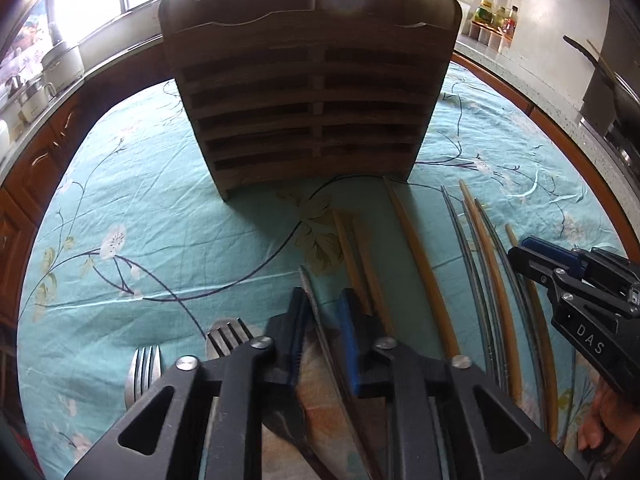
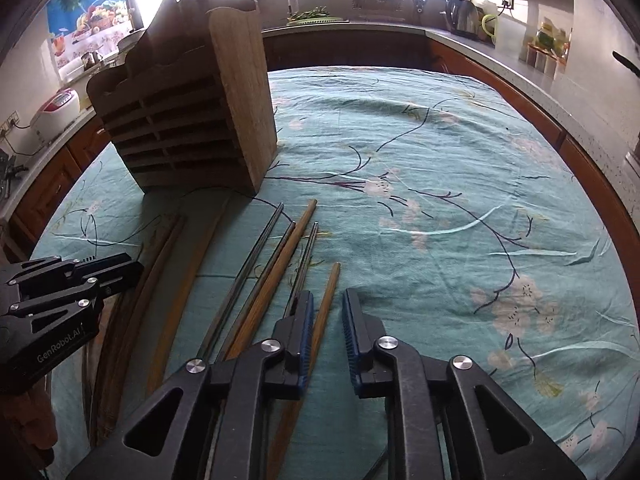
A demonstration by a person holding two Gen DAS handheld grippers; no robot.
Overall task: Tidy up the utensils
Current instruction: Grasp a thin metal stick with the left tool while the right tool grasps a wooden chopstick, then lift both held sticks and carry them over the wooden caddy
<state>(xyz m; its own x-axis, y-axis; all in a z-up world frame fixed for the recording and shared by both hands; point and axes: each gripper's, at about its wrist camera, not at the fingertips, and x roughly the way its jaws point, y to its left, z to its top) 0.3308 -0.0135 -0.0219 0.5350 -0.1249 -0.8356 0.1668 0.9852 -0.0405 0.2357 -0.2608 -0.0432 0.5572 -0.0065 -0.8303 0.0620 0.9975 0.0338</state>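
On the counter (image 2: 440,200), draped in a teal flowered cloth, utensils lie loose in front of an upright wooden slatted holder (image 1: 312,120). The holder looks empty.

Left tongs (image 1: 322,296) point down at the cloth, narrowed around a slim grey metal utensil (image 1: 310,284). Cloth shows between that utensil and one pad, so nothing is pinched yet. Two forks (image 1: 144,364) lie just to their left.

Right tongs (image 2: 326,296) are likewise narrowed around a wooden chopstick (image 2: 332,280). It rests against one pad, with a gap at the other. A metal chopstick (image 2: 304,256) lies just beside it, and more wooden and metal chopsticks fan out between the two tools.

The step in hand appears to be picking up one piece with each tool. To do it well, each piece probably wants centring, then closing until both pads bear on it. The right tool should keep clear of the neighbouring metal chopstick. A slow, level lift would help, since thin sticks tend to swivel in a grip.
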